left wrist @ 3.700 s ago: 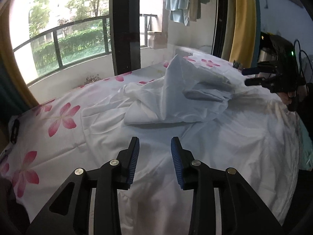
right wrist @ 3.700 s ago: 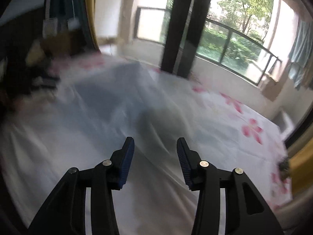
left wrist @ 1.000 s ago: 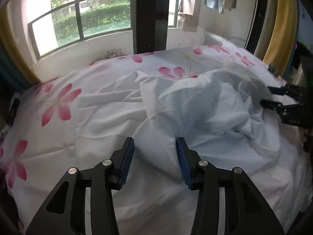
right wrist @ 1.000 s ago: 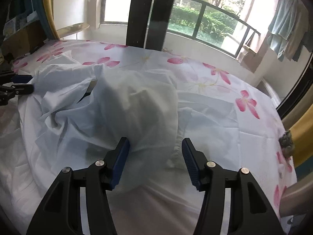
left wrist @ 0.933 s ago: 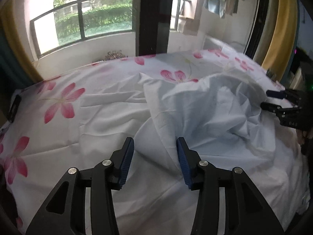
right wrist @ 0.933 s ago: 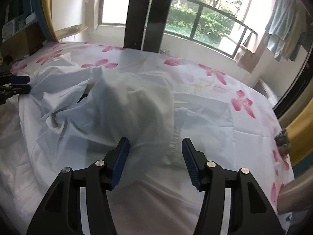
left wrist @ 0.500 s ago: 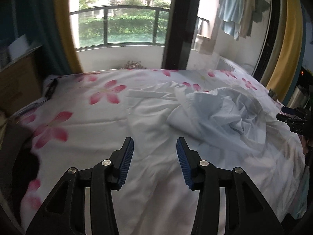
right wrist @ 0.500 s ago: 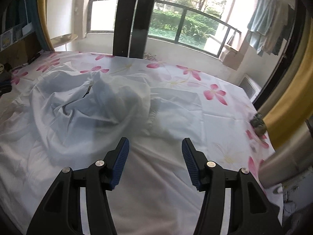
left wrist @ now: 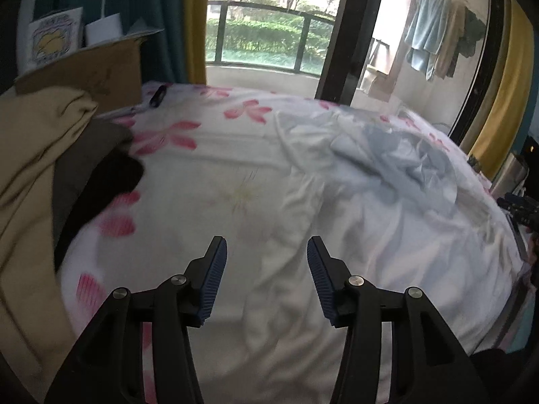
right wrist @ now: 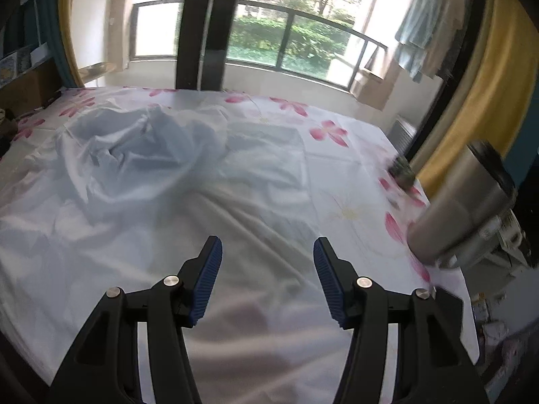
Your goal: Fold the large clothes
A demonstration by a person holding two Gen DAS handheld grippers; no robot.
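Note:
A large pale blue-white garment point(left wrist: 380, 165) lies crumpled on the flowered bed sheet point(left wrist: 209, 181), right of centre in the left wrist view. In the right wrist view the garment point(right wrist: 141, 148) lies bunched at the left. My left gripper point(left wrist: 266, 279) is open and empty, over the near part of the bed. My right gripper point(right wrist: 266, 279) is open and empty, over flat fabric near the bed's front. The right gripper's tips point(left wrist: 518, 203) show at the far right edge of the left wrist view.
A pile of beige and dark clothes point(left wrist: 50, 175) lies at the bed's left side, by a cardboard box point(left wrist: 87, 74). A steel flask point(right wrist: 461, 215) stands at the bed's right edge. A window with a railing point(right wrist: 296, 43) lies behind the bed.
Both grippers have pulled back from the garment and swung outward, left one to the left, right one to the right. The garment lies farther off. Both stay open.

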